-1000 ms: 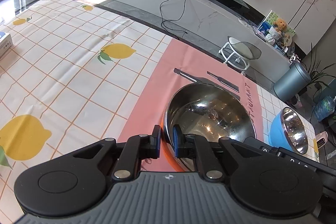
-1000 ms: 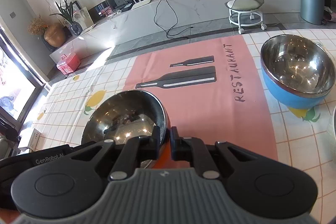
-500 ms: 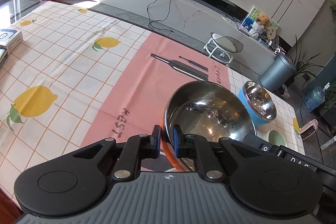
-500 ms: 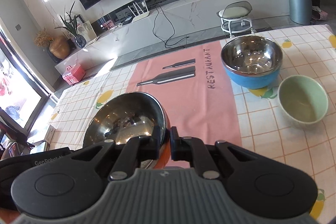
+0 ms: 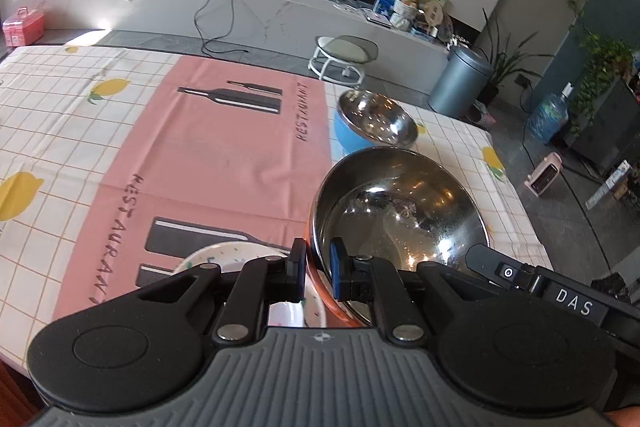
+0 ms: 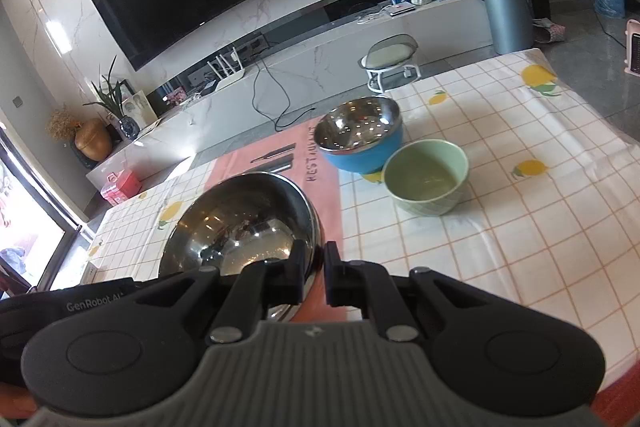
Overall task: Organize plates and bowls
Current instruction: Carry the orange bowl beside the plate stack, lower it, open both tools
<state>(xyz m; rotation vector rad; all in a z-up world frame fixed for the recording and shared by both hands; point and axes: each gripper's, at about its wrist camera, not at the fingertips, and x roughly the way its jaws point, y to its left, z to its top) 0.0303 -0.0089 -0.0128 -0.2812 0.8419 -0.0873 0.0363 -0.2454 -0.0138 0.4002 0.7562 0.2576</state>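
Observation:
Both grippers hold one large steel bowl with an orange outside (image 5: 400, 211) (image 6: 240, 227) above the table. My left gripper (image 5: 318, 269) is shut on its left rim. On the opposite rim my right gripper (image 6: 316, 275) is shut. A blue bowl with a steel inside (image 5: 372, 119) (image 6: 360, 135) stands on the cloth further off. Beside it sits a pale green bowl (image 6: 426, 175). A white speckled plate (image 5: 224, 257) lies below the left gripper, mostly hidden by it.
A pink placemat (image 5: 208, 155) with bottle prints lies on the lemon-print tablecloth (image 6: 520, 211). Past the table's far edge stand a small stool (image 5: 344, 53), a grey bin (image 5: 460, 79) and a long low TV cabinet (image 6: 280, 75).
Both grippers have carried the large bowl to the right and a little upward, toward the blue bowl. The green bowl and the white plate have come into view.

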